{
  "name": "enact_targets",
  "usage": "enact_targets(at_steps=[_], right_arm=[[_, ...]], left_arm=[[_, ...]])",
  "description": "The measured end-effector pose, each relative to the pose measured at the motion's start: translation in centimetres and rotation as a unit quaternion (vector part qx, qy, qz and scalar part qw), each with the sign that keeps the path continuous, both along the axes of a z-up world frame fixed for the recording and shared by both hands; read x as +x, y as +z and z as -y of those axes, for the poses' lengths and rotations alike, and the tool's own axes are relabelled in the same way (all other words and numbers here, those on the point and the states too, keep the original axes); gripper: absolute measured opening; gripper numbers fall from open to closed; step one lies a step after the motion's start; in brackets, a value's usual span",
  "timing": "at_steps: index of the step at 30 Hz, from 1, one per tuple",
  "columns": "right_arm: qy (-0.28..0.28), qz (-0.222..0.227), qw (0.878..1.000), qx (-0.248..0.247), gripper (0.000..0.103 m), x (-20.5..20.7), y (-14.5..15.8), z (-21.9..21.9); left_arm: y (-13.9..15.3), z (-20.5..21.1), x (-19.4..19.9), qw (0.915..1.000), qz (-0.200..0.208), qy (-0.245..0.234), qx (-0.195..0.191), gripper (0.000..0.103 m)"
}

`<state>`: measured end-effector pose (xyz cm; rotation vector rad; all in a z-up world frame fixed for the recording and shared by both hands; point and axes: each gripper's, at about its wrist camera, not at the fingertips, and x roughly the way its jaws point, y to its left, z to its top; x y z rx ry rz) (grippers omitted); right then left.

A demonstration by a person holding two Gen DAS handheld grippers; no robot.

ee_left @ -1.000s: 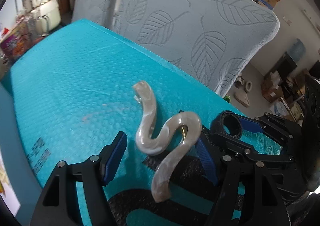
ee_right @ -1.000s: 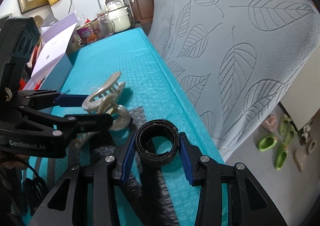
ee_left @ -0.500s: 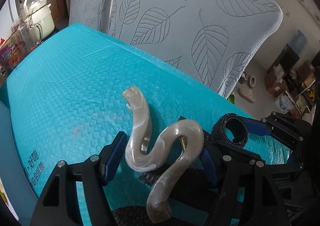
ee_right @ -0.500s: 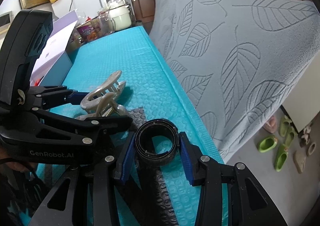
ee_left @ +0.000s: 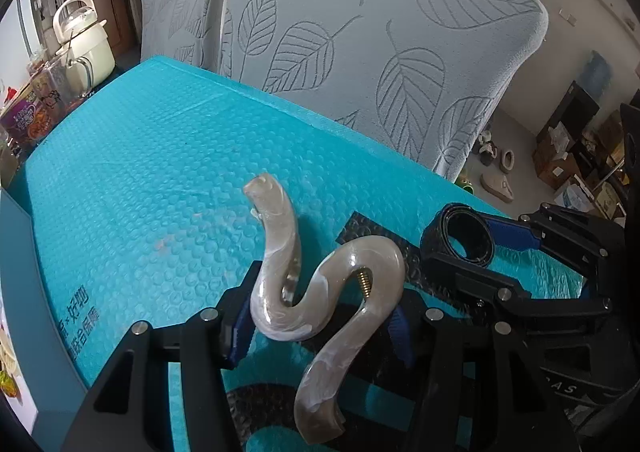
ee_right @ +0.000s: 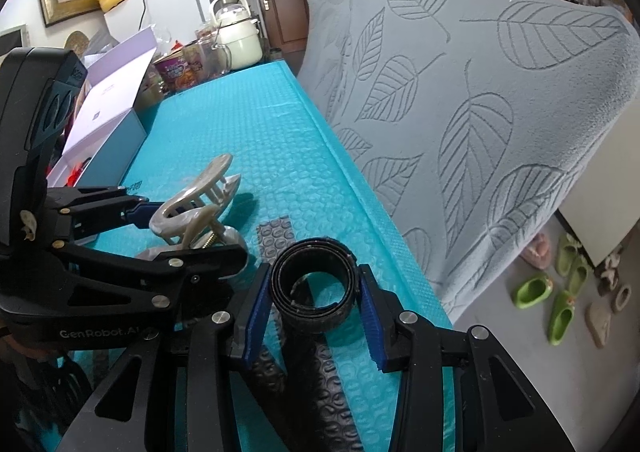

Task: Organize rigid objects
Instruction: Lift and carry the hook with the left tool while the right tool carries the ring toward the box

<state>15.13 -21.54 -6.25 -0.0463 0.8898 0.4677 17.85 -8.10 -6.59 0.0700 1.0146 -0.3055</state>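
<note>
Teal bubble-wrap sheet (ee_left: 160, 180) covers the bench, with black printed patches near the grippers. Left gripper (ee_left: 320, 326): jaws have just been closing, blue pads now against the pearly hair claw (ee_left: 316, 304). Right gripper (ee_right: 314, 304) clamped on a black rolled strap (ee_right: 314, 284). Grey leaf-pattern chair cover (ee_right: 480, 112) beside the bench edge; cream rice cooker (ee_right: 236, 36) at the far end; green slippers (ee_right: 560, 304) on the floor
</note>
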Motion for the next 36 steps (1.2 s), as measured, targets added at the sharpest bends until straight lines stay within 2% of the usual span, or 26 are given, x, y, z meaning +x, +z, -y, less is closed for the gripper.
enact_targets(at_steps=[21,36], right_arm=[[0.01,0.021,1.0,0.004,0.04,-3.8,1.8,-1.5],[0.069,0.036,0.997,0.014,0.04,-7.9,2.6,-5.9]], left_arm=[[1.8,-2.9,-4.8,0.9992,0.024,0.031,-0.007,0.055],[2.7,-7.3,-10.8,0.9949,0.043,0.091,-0.004,0.055]])
